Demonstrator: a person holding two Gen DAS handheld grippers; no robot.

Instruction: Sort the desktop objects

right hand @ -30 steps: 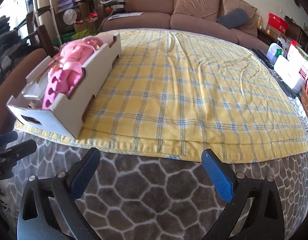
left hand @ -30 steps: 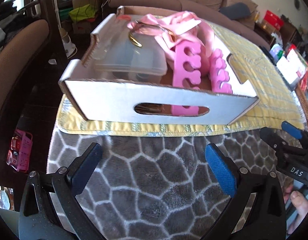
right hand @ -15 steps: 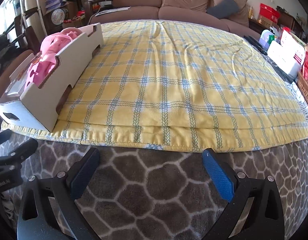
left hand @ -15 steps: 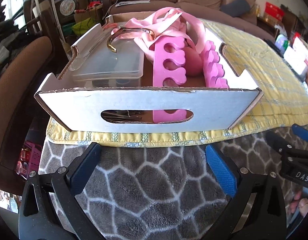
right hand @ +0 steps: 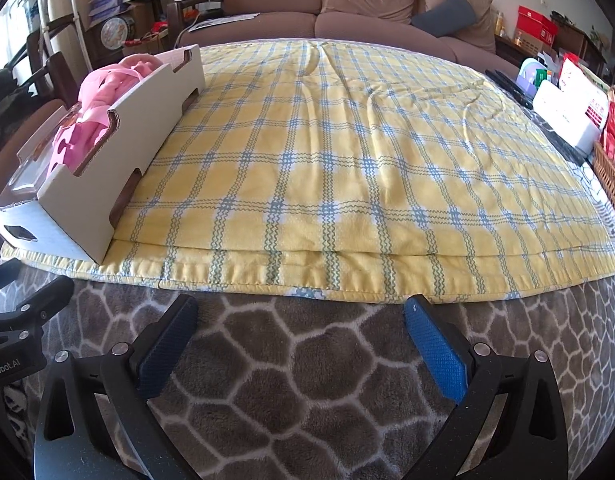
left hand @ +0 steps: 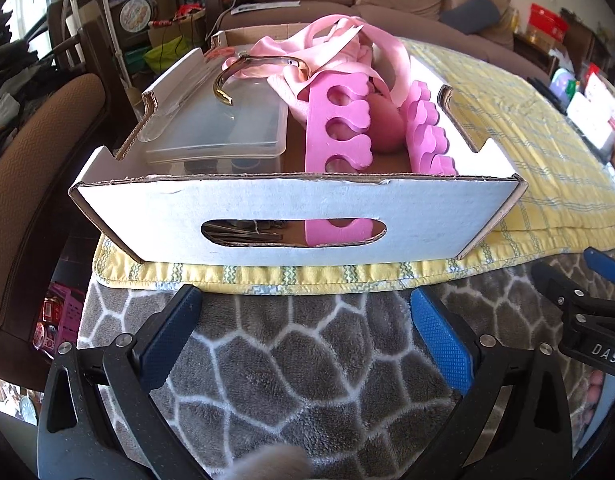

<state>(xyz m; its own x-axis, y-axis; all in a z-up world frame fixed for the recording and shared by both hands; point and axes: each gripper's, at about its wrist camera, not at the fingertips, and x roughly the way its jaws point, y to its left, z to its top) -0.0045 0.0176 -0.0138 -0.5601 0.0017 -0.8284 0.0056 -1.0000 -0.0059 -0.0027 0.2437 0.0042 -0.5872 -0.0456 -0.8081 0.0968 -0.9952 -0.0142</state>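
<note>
A white cardboard tray (left hand: 291, 208) sits on the near left corner of a yellow plaid cloth (right hand: 347, 160). It holds a clear plastic box (left hand: 223, 120), pink foam toe separators (left hand: 339, 120), pink ribbon cloth (left hand: 339, 52) and a gold hook (left hand: 223, 92). My left gripper (left hand: 303, 320) is open and empty just in front of the tray's near wall. My right gripper (right hand: 299, 328) is open and empty over the grey blanket, before the cloth's front edge; the tray (right hand: 83, 184) lies to its left. Each gripper shows at the edge of the other's view.
A grey hexagon-patterned blanket (right hand: 315, 380) covers the near table. A brown chair (left hand: 31, 168) stands at the left. White boxes and a wicker basket (right hand: 567, 116) line the right edge. A brown sofa (right hand: 347, 4) is behind.
My left gripper has swung to face the tray's near wall squarely and come a little closer. My right gripper has shifted slightly, with the cloth now larger in view. Both stay open.
</note>
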